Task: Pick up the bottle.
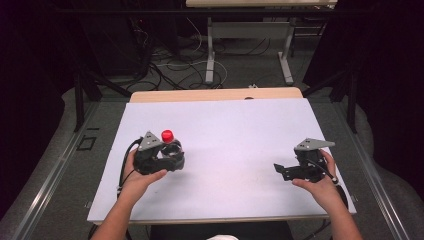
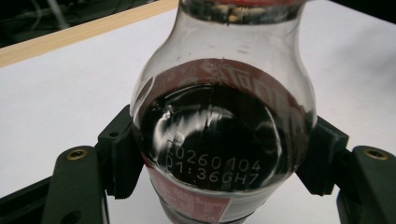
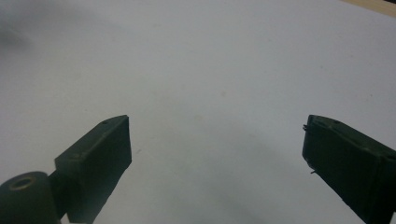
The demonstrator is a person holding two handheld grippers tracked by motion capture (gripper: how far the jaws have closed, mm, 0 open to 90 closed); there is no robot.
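So the bottle (image 1: pixel 169 145) is the thing to go by here: a small clear one with a red cap, dark liquid inside and a red label, standing upright on the white table (image 1: pixel 235 130) over toward its left half, closer to the person's edge than to the far wooden edge. The left gripper (image 1: pixel 172 155) is right on the bottle, and in the left gripper view you can see both black jaws pressed against the bottle's (image 2: pixel 222 135) rounded body, one on each side, so it's clamped between them. There's a printed code on the glass, looks like 20260104 over 01:36GH7. The person's left hand (image 1: pixel 142 172) wraps the gripper body just on the near side of the bottle, with a grey three-cornered plate on top and a black cable trailing off toward the table's near left edge. The right gripper (image 1: pixel 282 170) is well apart from the bottle, way off to its right, held by the right hand (image 1: pixel 320 182) near the table's right side, and it points back toward the bottle's side of the table. In the right gripper view its jaws are spread wide with nothing but bare white tabletop (image 3: pixel 210 70) between them. Behind the table, beyond the bottle, there's a floor with a mess of cables (image 1: pixel 170 65) and the legs of another table (image 1: pixel 210 55).
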